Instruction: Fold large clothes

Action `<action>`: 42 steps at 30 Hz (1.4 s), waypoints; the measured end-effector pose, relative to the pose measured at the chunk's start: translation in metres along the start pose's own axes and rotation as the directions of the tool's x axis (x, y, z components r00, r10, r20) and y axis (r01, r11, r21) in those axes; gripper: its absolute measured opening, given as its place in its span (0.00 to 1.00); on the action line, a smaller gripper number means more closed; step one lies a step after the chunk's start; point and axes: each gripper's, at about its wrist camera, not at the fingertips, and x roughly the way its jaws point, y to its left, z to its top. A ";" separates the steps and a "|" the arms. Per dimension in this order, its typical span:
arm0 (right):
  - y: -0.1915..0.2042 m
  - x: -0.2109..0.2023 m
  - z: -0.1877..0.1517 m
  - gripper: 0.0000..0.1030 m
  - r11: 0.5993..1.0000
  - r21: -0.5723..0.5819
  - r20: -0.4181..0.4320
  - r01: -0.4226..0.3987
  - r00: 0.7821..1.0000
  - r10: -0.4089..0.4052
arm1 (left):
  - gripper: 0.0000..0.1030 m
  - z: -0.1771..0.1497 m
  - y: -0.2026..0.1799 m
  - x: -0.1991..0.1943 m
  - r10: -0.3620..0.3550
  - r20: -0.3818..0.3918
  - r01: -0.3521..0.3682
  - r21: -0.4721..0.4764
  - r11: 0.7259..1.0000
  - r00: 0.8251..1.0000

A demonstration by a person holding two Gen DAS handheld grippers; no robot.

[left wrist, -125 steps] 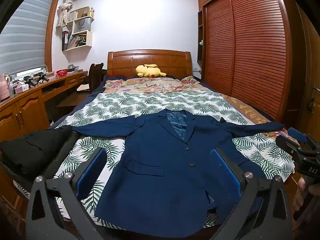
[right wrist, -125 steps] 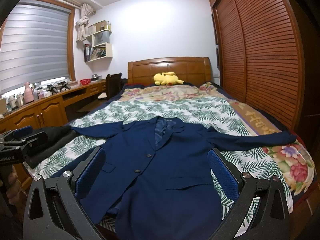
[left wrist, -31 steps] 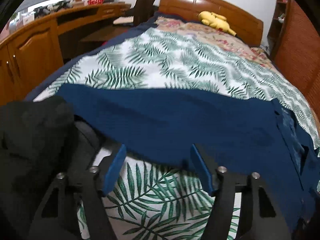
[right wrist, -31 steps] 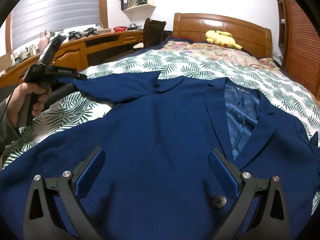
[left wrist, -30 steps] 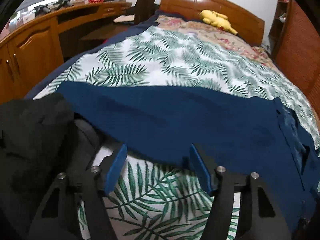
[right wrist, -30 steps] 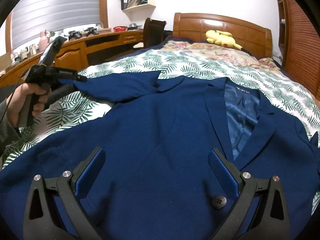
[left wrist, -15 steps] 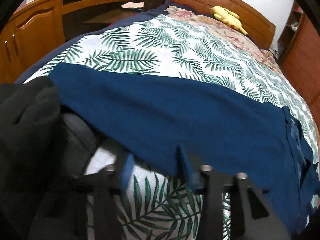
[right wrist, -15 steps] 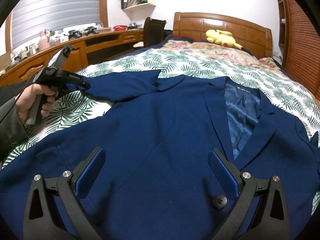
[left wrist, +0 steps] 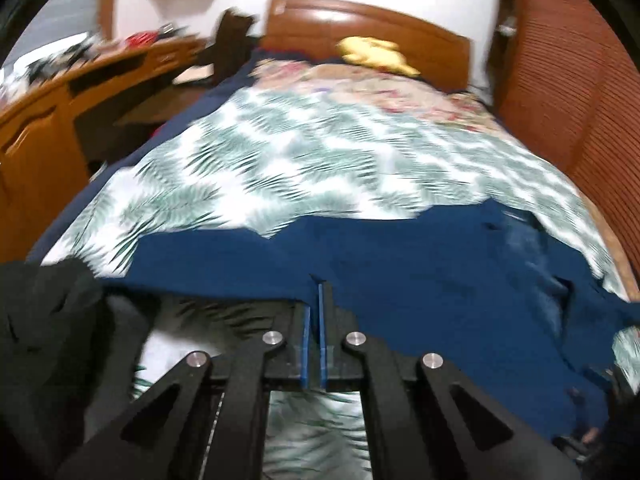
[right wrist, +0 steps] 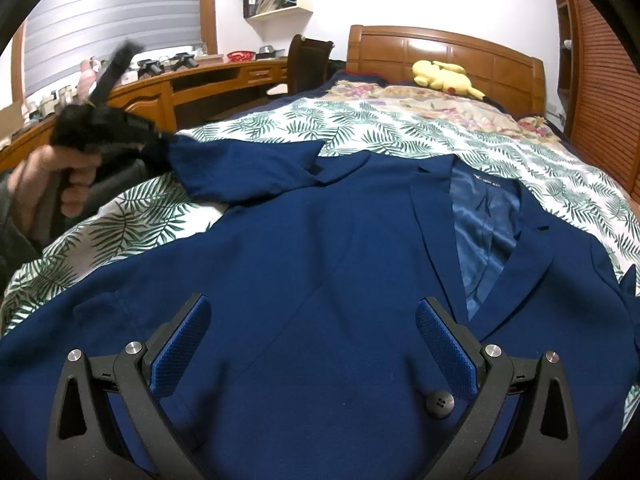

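1. Two claws. Left claw: blue pads pressed together on the edge of the jacket sleeve, near the cuff. Right claw: spread wide, holding nothing, hovering over the jacket front above a dark button.
2. Jacket: navy woven cloth, front side up on the bed, collar toward the headboard; long axis runs from the foot of the bed to the head, the pinched sleeve stretching sideways toward the desk.
3. Right view alone shows the glossy blue lining, the notched lapels and the hand gripping the left claw. Left view, motion-blurred, alone shows a black garment beside the sleeve.
4. Bedspread: white with green palm-leaf print; a yellow plush lies by the wooden headboard.
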 end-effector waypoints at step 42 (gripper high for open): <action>0.002 -0.002 0.002 1.00 1.000 -0.001 -0.002 0.004 1.000 -0.004 | 0.48 -0.046 0.062 0.008 0.157 -0.124 -0.160 -0.016 0.987 0.980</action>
